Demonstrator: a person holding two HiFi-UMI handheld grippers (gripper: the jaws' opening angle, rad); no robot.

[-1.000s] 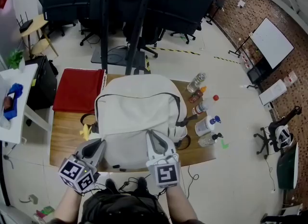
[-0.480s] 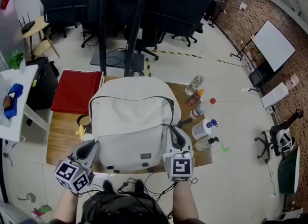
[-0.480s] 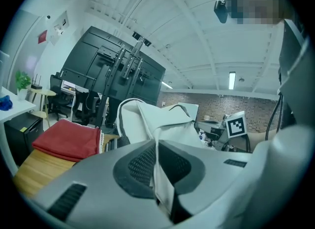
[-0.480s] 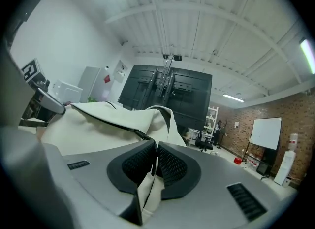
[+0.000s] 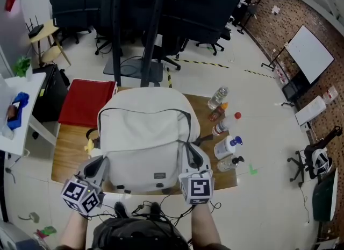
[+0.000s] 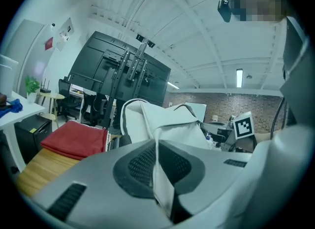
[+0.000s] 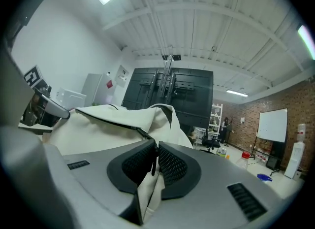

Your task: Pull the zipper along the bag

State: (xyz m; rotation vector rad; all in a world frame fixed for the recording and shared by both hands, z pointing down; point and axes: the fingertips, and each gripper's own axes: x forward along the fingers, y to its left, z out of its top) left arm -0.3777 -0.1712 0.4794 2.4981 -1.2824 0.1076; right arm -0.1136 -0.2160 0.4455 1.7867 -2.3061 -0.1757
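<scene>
Clamping bag (image 5: 142, 136) cloth in left tongs (image 5: 101, 163), pinching zipper pull (image 7: 153, 164) in right tongs (image 5: 191, 155) near track's end; likely almost done

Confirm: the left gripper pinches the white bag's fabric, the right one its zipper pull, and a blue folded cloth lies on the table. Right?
Not quite: the folded cloth is red, not blue, as the head view shows. The left gripper pinches the white bag, the right gripper its zipper pull.

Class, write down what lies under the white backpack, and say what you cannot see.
The backpack lies on a wooden table, whose top shows to its left and right. A yellow thing pokes out at its left edge. Anything else beneath is covered.
</scene>
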